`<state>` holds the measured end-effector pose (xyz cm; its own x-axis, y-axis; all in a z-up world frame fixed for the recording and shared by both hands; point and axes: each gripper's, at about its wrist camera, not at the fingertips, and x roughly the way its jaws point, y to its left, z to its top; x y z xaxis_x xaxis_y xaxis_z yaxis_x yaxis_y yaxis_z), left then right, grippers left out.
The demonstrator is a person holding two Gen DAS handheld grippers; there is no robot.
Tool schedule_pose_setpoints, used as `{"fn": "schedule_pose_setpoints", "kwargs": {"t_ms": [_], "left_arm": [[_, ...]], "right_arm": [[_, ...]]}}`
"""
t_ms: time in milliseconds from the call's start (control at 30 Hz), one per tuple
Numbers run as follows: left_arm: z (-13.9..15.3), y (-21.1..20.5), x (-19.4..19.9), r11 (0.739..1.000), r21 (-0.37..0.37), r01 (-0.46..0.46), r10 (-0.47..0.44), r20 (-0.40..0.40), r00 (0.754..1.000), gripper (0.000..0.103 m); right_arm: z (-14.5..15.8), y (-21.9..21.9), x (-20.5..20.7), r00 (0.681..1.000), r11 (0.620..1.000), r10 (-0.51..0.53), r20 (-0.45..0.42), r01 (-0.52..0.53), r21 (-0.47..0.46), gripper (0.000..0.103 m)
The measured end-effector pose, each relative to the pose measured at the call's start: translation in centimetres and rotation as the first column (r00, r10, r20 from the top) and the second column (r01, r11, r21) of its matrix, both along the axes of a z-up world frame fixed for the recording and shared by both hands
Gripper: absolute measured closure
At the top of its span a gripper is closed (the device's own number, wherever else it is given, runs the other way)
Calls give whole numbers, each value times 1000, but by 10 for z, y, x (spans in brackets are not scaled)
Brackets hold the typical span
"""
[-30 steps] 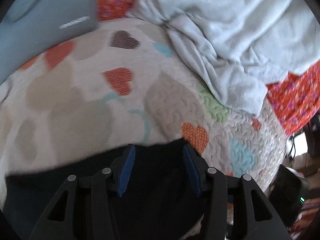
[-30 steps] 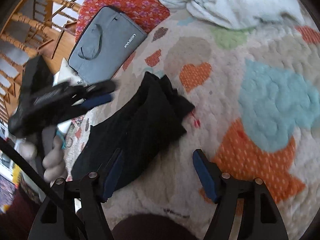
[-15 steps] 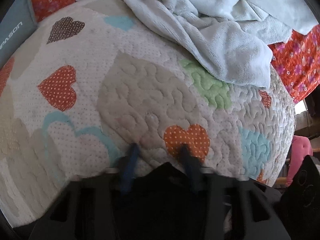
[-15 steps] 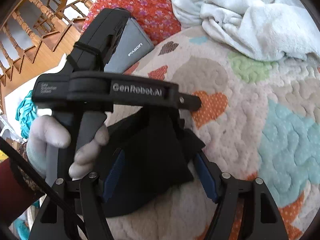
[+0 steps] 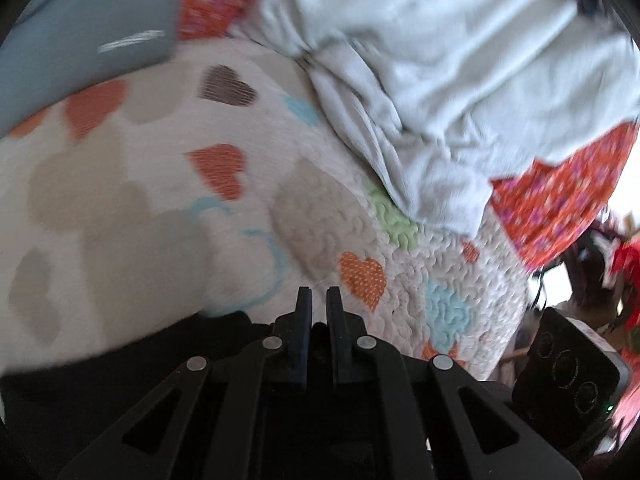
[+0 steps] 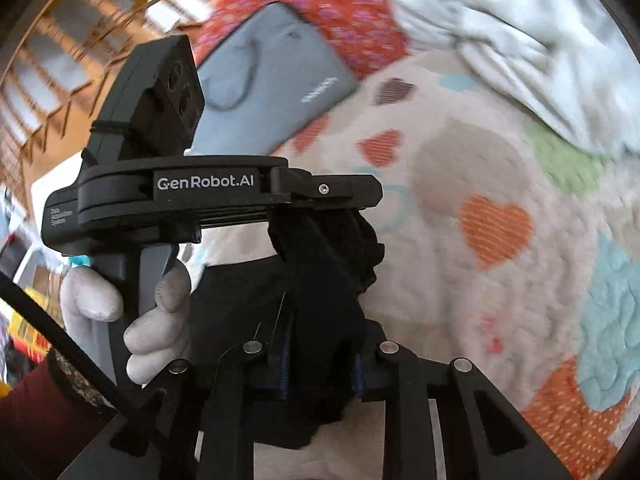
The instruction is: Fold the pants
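Note:
The black pants [image 6: 320, 280] hang bunched above a heart-patterned quilt [image 6: 480, 280]. In the right wrist view my right gripper [image 6: 320, 372] is shut on the lower fold of the pants. My left gripper [image 6: 352, 216] is to the upper left there, its jaws closed on the upper bunch of black cloth. In the left wrist view my left gripper [image 5: 318, 300] has its blue pads nearly together, with black pants [image 5: 120, 380] spread below them; the cloth between the pads is hard to see.
A grey laptop bag [image 6: 272, 92] lies at the quilt's far left corner on a red floral sheet [image 5: 560, 208]. A pale blue blanket [image 5: 440, 80] is heaped at the back. A wooden stair rail [image 6: 80, 40] stands at left.
Both grippers have closed from open onto the pants. The left gripper moved in over the cloth and the pants are lifted off the quilt.

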<state>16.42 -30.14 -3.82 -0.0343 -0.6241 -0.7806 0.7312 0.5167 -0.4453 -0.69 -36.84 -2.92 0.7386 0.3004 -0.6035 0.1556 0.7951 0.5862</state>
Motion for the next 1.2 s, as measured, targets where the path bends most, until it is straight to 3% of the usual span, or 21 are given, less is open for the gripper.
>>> {"fn": "schedule_pose_setpoints", "kwargs": {"t_ms": [167, 233, 300, 400, 433, 500, 600, 700, 833, 967, 1067, 1200], "left_arm": [[-8, 82, 16, 984, -54, -173, 169, -72, 983, 96], [-21, 116, 26, 965, -41, -259, 253, -107, 961, 95], [-30, 142, 32, 946, -33, -323, 315, -149, 937, 95], [-34, 180, 35, 914, -86, -396, 368, -228, 901, 90], [-29, 197, 35, 897, -117, -426, 390, -244, 888, 82], [-23, 220, 33, 867, -160, -472, 426, -253, 868, 70], [-16, 249, 28, 828, -194, -526, 469, -274, 839, 68], [-11, 277, 14, 793, -211, -571, 514, -270, 814, 66], [-19, 305, -4, 756, -221, -617, 550, -299, 780, 66], [-30, 329, -25, 718, -222, -660, 583, -328, 743, 66], [-30, 340, -39, 703, -223, -676, 599, -326, 731, 64], [-21, 352, -56, 693, -218, -687, 623, -298, 723, 60]], "right_arm": [[13, 65, 31, 985, 982, 171, -29, -173, -79, 79], [7, 90, 45, 968, 964, 244, -59, -248, -92, 77], [-4, 111, 56, 949, 947, 299, -102, -308, -96, 71], [-17, 133, 63, 918, 923, 366, -155, -379, -64, 45], [-18, 137, 62, 911, 919, 379, -161, -392, -53, 39], [-15, 144, 60, 904, 911, 396, -163, -409, -51, 37], [-4, 151, 51, 893, 900, 419, -163, -433, -57, 35], [15, 146, 43, 886, 889, 439, -146, -452, -71, 35], [38, 117, 53, 935, 939, 339, -102, -344, -29, 37], [31, 109, 90, 956, 966, 258, -137, -258, 22, 62], [10, 127, 128, 941, 959, 281, -190, -267, 96, 68], [-45, 171, 171, 877, 909, 386, -285, -309, 281, 68]]}}
